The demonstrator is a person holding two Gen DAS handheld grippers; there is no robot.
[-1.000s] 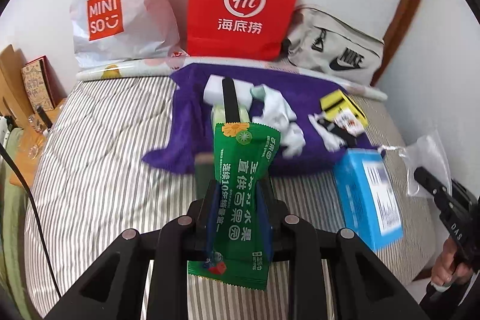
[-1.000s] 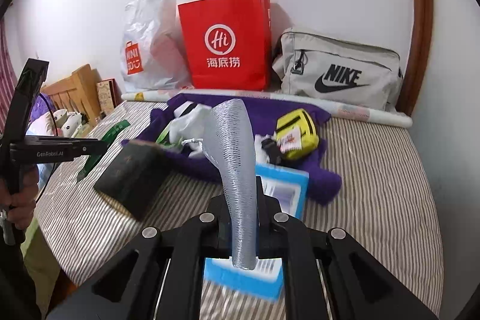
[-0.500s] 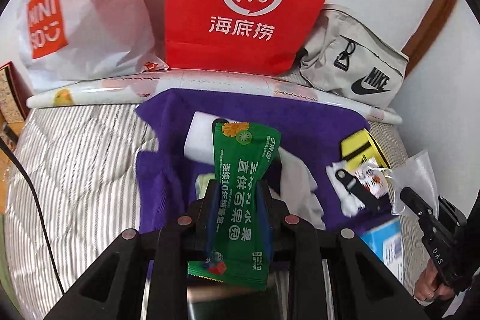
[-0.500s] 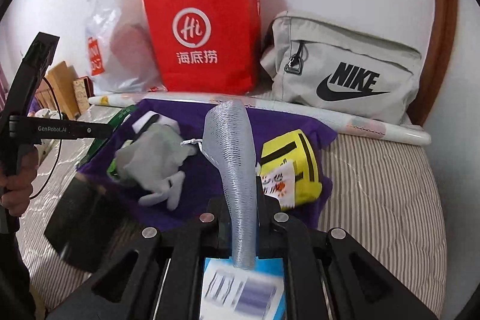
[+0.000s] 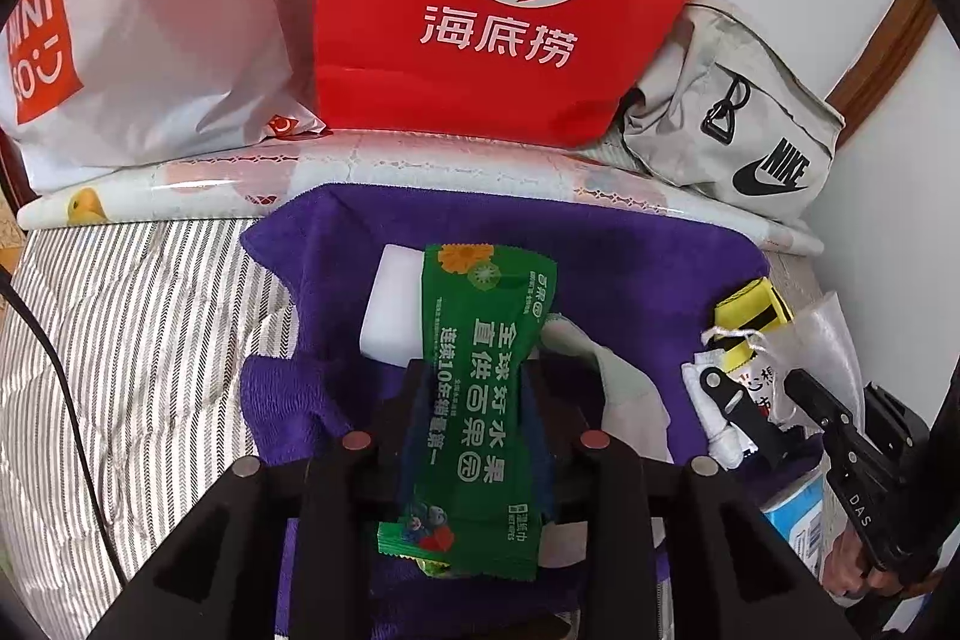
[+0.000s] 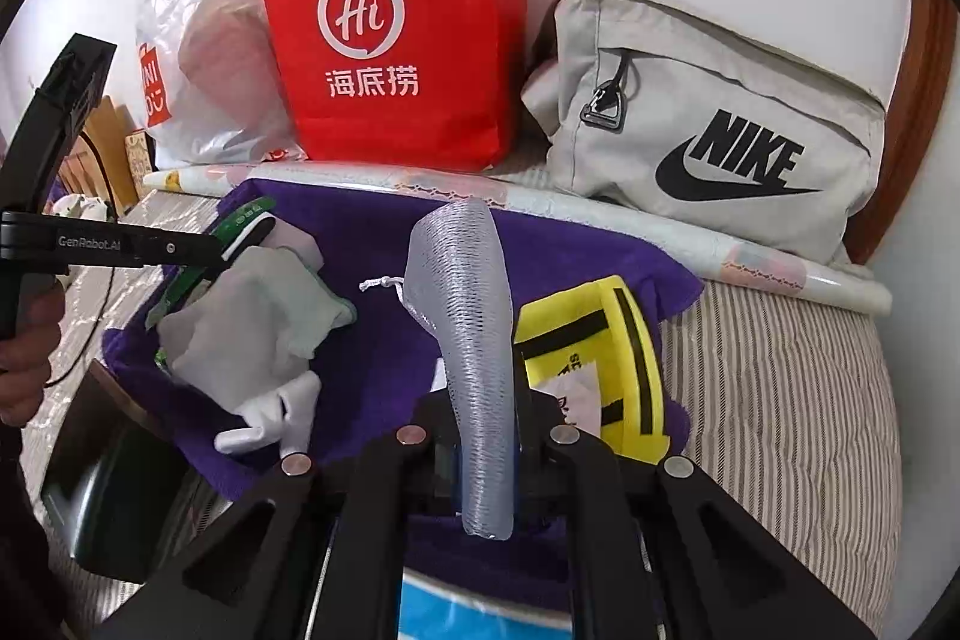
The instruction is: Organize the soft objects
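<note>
Drop-off step, I judge: left claw is opening w/ green wipes packet between its jaws; right claw, also opening, around mesh pouch. Both above purple towel (on the bed). Next: release there.

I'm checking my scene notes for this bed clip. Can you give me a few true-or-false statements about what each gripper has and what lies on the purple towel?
1. The left gripper has a green wet-wipes packet between its opening jaws. True.
2. The right gripper carries the yellow pouch. False: a white mesh bag stands between its opening jaws; the pouch lies on the purple towel.
3. The red paper bag stands against the wall. True.
4. The grey Nike bag lies on the towel. False: it sits behind it.
</note>
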